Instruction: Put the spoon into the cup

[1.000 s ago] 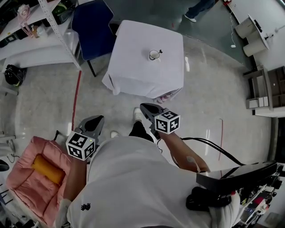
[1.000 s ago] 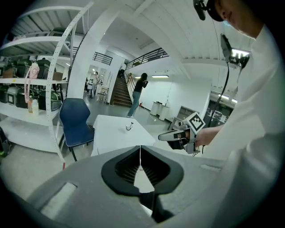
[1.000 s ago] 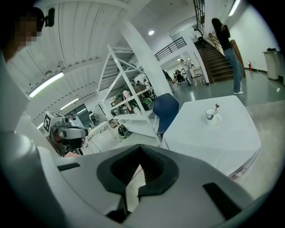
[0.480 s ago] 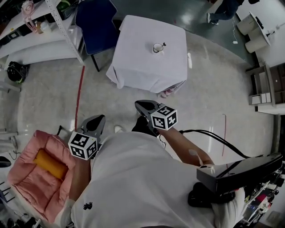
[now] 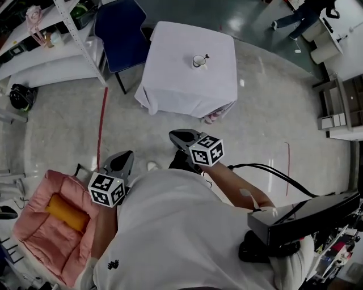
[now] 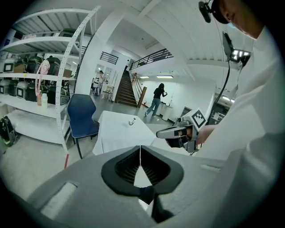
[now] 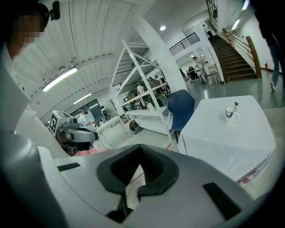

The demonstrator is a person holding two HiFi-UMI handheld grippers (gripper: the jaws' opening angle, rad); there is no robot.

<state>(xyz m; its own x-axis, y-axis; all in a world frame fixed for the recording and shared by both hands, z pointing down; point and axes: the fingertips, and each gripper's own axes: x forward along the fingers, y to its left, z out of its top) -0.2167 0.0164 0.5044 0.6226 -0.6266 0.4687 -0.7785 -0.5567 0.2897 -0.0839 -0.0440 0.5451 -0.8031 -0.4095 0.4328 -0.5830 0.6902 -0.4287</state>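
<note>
A white cup (image 5: 198,60) stands on a small table with a white cloth (image 5: 187,90), and the spoon (image 5: 206,56) leans in it with its handle sticking up. The cup (image 7: 230,112) also shows far off in the right gripper view, and the cup (image 6: 132,122) is tiny in the left gripper view. Both grippers are held near the person's waist, well short of the table. My left gripper (image 5: 126,155) is shut and empty; its jaws meet in the left gripper view (image 6: 140,156). My right gripper (image 5: 173,136) is shut and empty, jaws together (image 7: 140,156).
A blue chair (image 5: 119,34) stands left of the table, beside a white shelf rack (image 5: 62,34). A pink cushion with an orange roll (image 5: 54,218) lies on the floor at lower left. A red floor line (image 5: 101,122), cables (image 5: 272,181) and a walking person (image 5: 300,14) are around.
Both grippers have shifted a little across the floor with the person, still shut. The cup and spoon stay put on the table. The person in the background has walked rightward.
</note>
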